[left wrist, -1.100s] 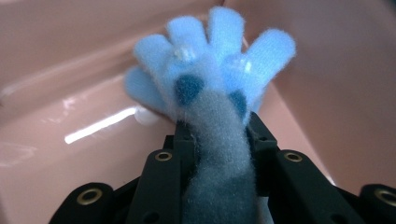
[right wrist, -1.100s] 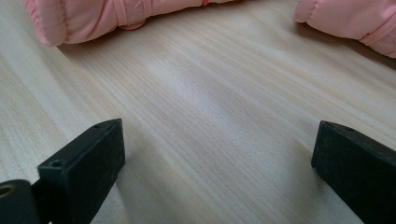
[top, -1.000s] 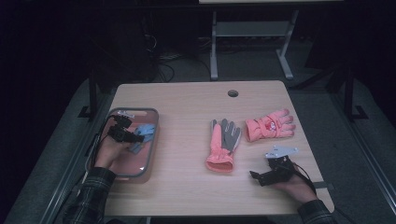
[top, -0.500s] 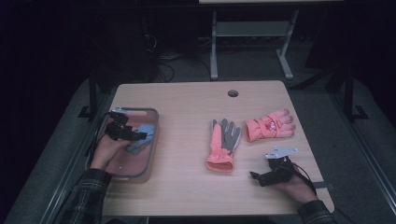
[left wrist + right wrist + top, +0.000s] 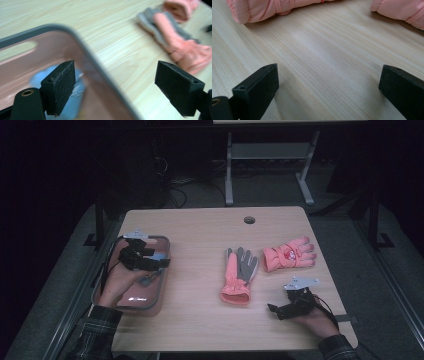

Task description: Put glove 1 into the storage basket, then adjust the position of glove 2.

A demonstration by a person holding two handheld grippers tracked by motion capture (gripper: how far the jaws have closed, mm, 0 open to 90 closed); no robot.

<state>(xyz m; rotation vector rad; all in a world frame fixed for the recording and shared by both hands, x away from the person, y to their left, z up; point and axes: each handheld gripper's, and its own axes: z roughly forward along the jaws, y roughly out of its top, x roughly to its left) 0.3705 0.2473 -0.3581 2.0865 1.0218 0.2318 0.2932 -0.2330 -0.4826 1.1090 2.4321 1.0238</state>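
On the wooden bench (image 5: 200,245), a blue glove (image 5: 72,100) lies in the tray (image 5: 162,270) beneath the released left gripper (image 5: 155,262), so I judge the next pink glove (image 5: 239,277) wants fetching; the right gripper (image 5: 280,309) rests, fingers apart.

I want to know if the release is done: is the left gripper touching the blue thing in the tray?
Apart. In the left gripper view the left gripper stands wide open, and the blue thing lies blurred below and behind its left jaw in the tray, nothing between the jaws.
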